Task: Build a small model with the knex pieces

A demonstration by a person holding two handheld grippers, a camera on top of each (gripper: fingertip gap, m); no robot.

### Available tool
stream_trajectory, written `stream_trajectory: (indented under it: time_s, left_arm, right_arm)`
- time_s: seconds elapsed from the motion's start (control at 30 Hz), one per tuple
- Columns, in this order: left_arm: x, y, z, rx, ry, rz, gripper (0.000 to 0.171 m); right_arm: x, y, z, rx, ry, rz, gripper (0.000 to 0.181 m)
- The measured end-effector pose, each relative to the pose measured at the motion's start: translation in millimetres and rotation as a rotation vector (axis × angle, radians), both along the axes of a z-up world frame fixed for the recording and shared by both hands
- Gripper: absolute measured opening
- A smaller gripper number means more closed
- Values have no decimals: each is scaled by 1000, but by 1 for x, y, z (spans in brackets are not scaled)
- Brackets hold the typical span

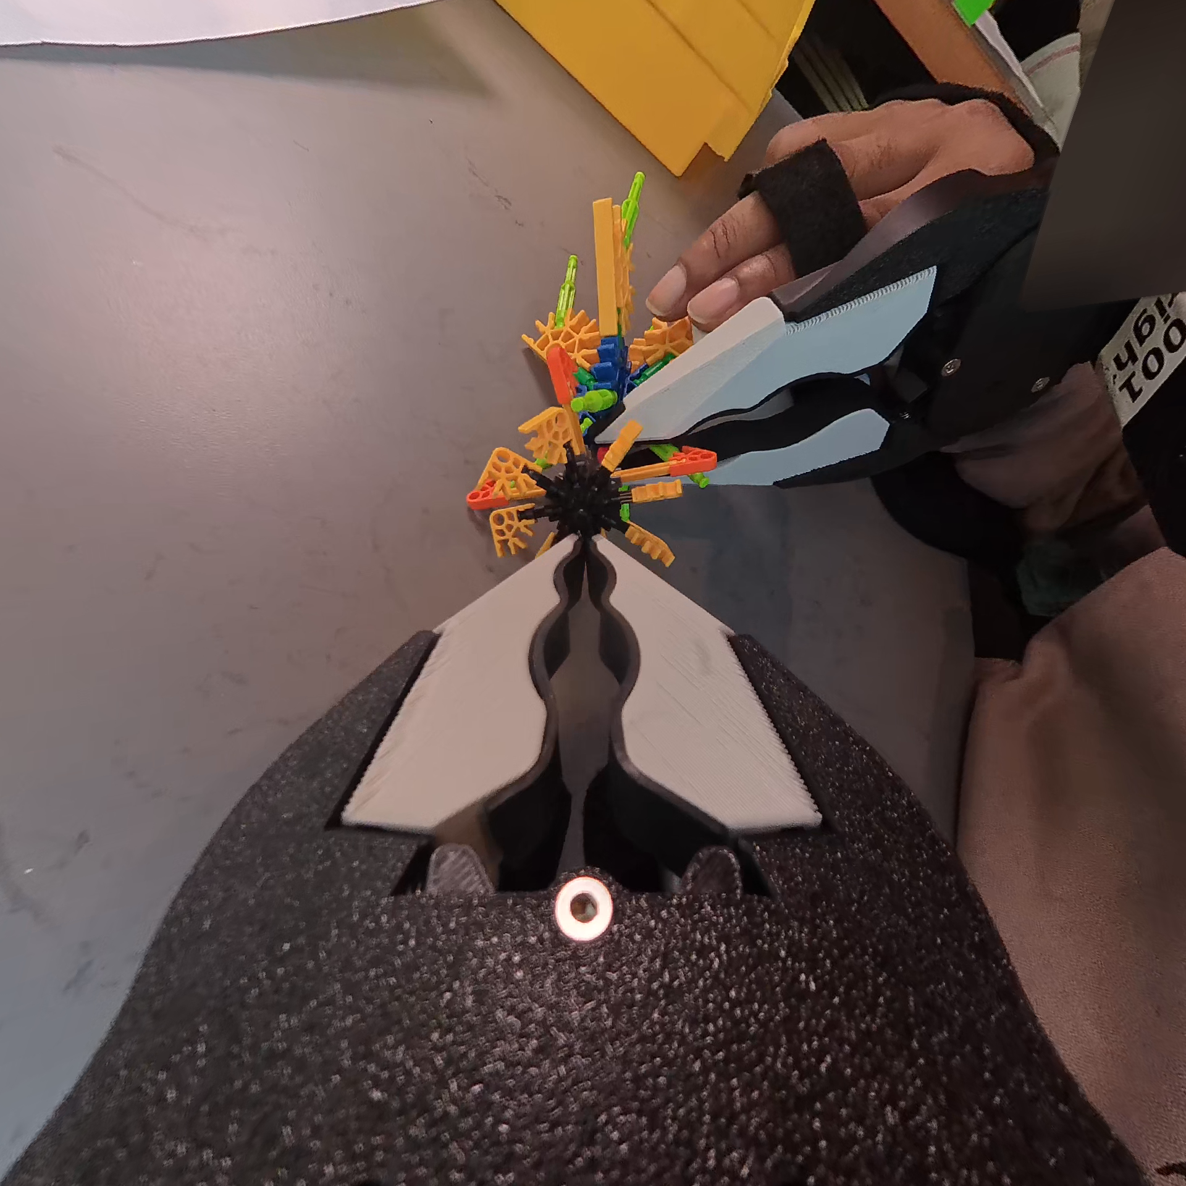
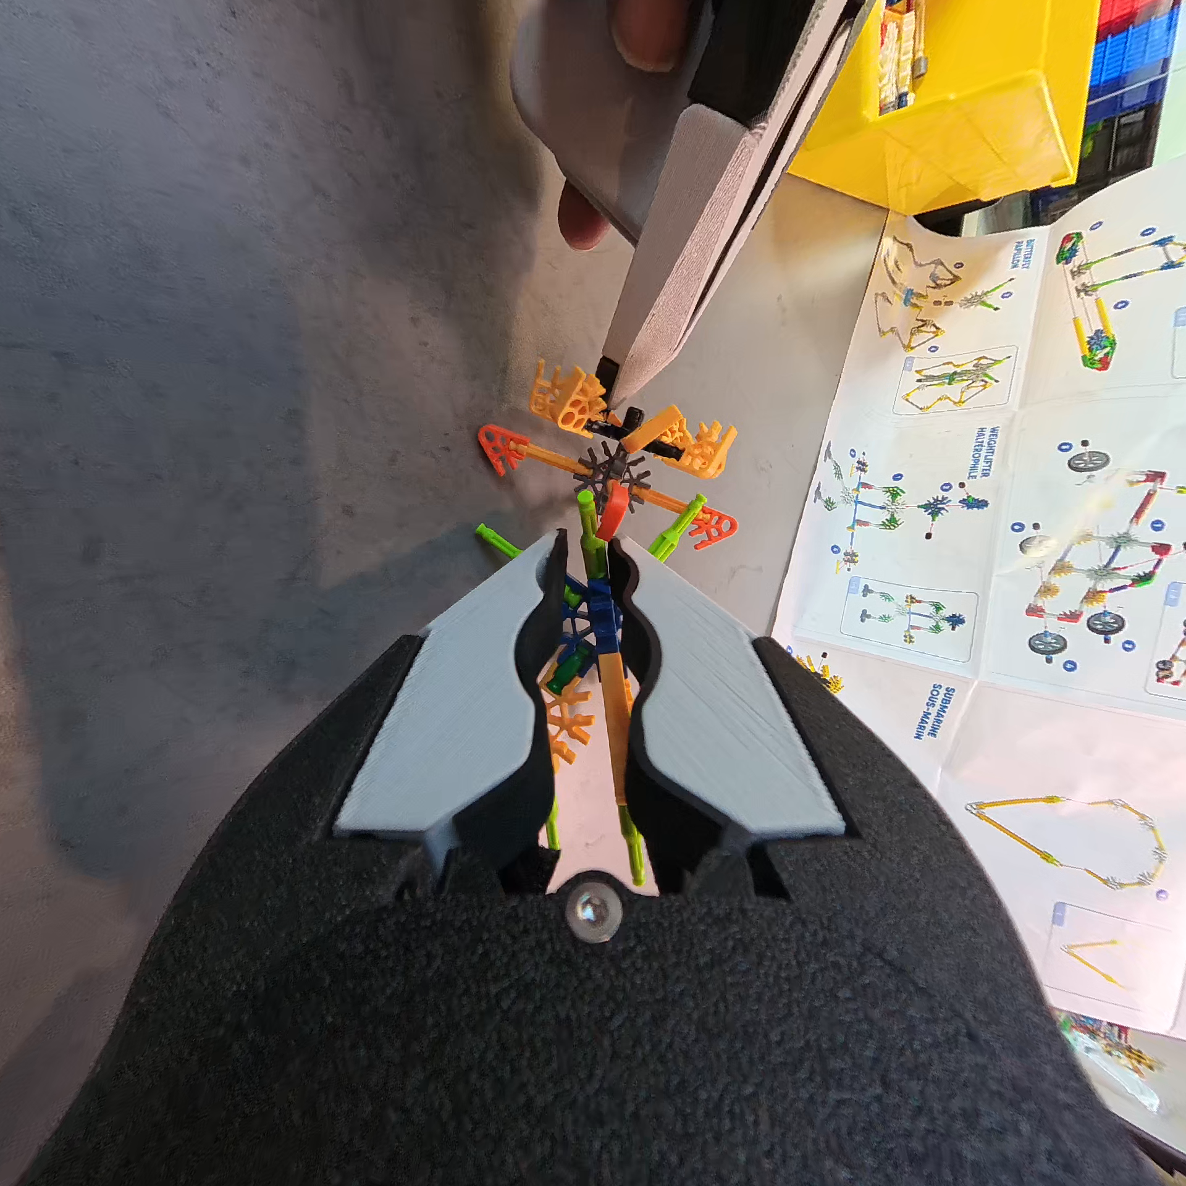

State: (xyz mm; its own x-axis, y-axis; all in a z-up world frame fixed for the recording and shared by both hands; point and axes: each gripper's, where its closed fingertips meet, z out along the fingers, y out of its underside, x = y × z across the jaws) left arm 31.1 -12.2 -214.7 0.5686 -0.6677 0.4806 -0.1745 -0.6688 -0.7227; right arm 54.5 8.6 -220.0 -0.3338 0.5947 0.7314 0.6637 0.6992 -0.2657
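Left gripper (image 1: 585, 542) fingers pinched together at the tips on a short black rod (image 2: 610, 420) that juts from the black snowflake hub (image 1: 583, 493) of the toy model (image 1: 593, 411) — the wavy gap further back stays clear, only the tips bite. Right gripper (image 2: 587, 545) fingers clenched around the model's spine, the green rod (image 2: 590, 532) and blue connector (image 2: 600, 616) squeezed between the black pads, an orange rod running back down the channel. The model is held between the two grippers, apparently lifted just above the grey table (image 1: 224, 385); whether any orange fan piece (image 1: 510, 475) touches the surface I cannot tell. Judgement: with so thin a purchase on the left, any push or pull should run straight along the black rod's axis — a sideways twist would likely slip the tips or bend the spoke. The right grip looks the firmer anchor and should hold square. A bare hand (image 1: 834, 212) steadies the right tool. Near by: yellow box (image 2: 950, 109), folded instruction sheet (image 2: 1001, 513) lying flat to the right.
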Motion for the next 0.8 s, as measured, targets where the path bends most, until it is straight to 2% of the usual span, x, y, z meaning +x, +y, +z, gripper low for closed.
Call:
stream_trajectory:
  time_s: [0.2,0.3,0.4,0.67,0.8]
  left_arm:
    - [-3,0,2,5,0,4,1]
    - [-2,1,7,21,-13,9,11]
    - [0,3,7,44,-1,15,14]
    - [0,13,7,70,1,60,7]
    - [1,11,7,83,6,43,5]
  right_arm:
    - [0,4,2,9,15,-16,4]
    - [0,5,2,-6,21,-26,4]
    - [0,6,2,-11,26,-39,4]
    - [-3,8,2,-21,40,-71,4]
    - [-1,9,4,-28,49,-80,3]
